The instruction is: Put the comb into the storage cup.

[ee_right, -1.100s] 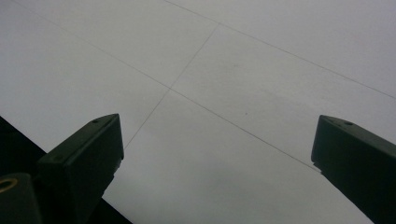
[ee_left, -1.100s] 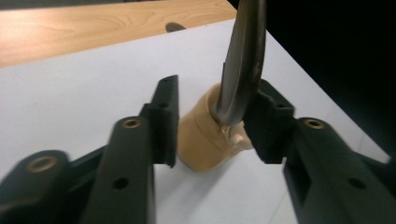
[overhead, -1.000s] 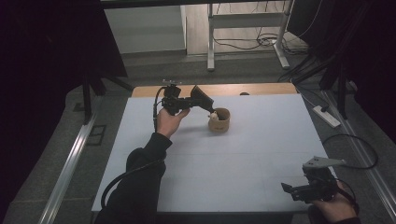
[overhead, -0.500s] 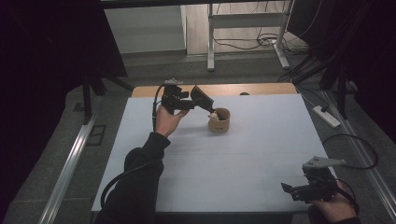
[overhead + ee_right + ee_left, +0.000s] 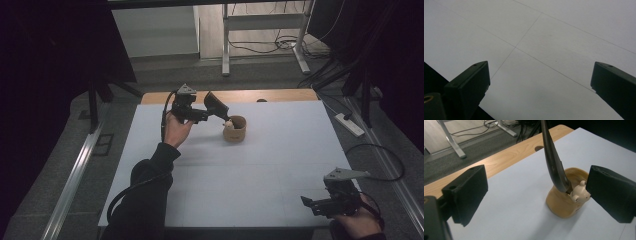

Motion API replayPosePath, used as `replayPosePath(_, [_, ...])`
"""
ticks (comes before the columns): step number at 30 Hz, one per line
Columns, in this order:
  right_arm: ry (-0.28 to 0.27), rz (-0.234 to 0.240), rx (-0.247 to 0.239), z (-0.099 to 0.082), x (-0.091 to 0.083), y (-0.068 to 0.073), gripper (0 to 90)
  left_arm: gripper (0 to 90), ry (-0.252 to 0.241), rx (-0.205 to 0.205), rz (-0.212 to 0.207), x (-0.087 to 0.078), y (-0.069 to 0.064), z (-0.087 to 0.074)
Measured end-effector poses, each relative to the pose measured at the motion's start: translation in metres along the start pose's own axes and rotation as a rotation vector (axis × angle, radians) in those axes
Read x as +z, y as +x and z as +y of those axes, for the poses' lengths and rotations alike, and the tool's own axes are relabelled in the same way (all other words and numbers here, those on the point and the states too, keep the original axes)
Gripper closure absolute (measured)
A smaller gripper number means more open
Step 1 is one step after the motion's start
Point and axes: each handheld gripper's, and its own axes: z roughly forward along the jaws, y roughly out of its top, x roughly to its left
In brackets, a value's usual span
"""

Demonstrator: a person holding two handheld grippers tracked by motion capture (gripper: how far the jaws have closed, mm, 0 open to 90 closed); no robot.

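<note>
The white surface (image 5: pixel 280 165) sits in a dark room. The left hand-held gripper (image 5: pixel 536 192) has just been opening and is wide, gripping nothing. Its right jaw is just beside the spoon (image 5: pixel 554 167), which leans in the cup (image 5: pixel 564 202). The spoon looks stiff and light; grab its dark handle. The right hand-held gripper (image 5: pixel 539 85) is wide and empty.
</note>
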Motion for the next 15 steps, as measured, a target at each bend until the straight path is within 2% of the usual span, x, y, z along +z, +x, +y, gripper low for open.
replayPosePath(10, [-0.003,-0.002,0.0,0.0,0.0,0.0,2.1,1.3,-0.007,-0.008,-0.027,-0.009,0.004,-0.004])
replayPosePath(15, [-0.005,0.002,-0.004,0.0,-0.001,0.0,0.6,0.0,-0.006,0.002,-0.02,-0.013,0.004,-0.006])
